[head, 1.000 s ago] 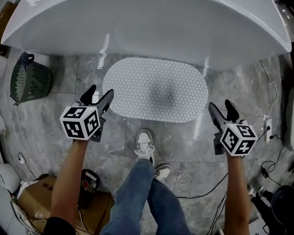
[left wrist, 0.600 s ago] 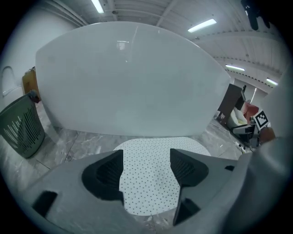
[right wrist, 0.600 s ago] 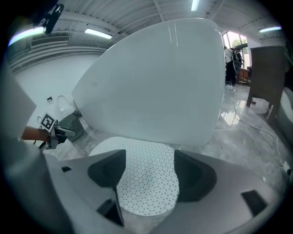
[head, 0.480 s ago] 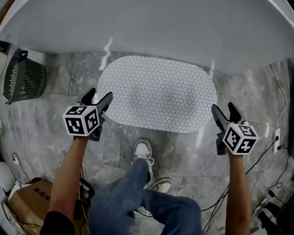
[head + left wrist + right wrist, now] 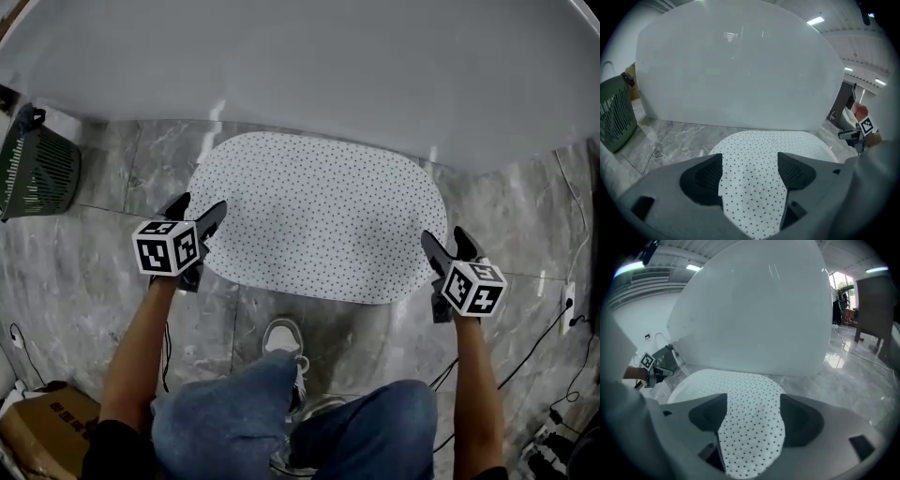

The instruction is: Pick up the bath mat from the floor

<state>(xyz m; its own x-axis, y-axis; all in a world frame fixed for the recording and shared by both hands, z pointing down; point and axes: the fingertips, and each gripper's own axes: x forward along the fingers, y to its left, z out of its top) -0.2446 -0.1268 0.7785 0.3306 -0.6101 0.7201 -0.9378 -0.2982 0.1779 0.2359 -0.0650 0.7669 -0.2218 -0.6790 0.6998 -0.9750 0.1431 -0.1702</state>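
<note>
A large white bathtub (image 5: 300,75) fills the top of the head view. In front of it, flat on the grey marble floor (image 5: 112,281), lies an oval white bath mat (image 5: 314,216) with small dark dots. The left gripper (image 5: 199,206) hovers at the mat's left end and the right gripper (image 5: 444,239) at its right end. Both claws are spreading and pinch nothing; the mat only shows beyond their gaps. It looks soft, light and floppy, so it is probably best pinched at both end edges.
</note>
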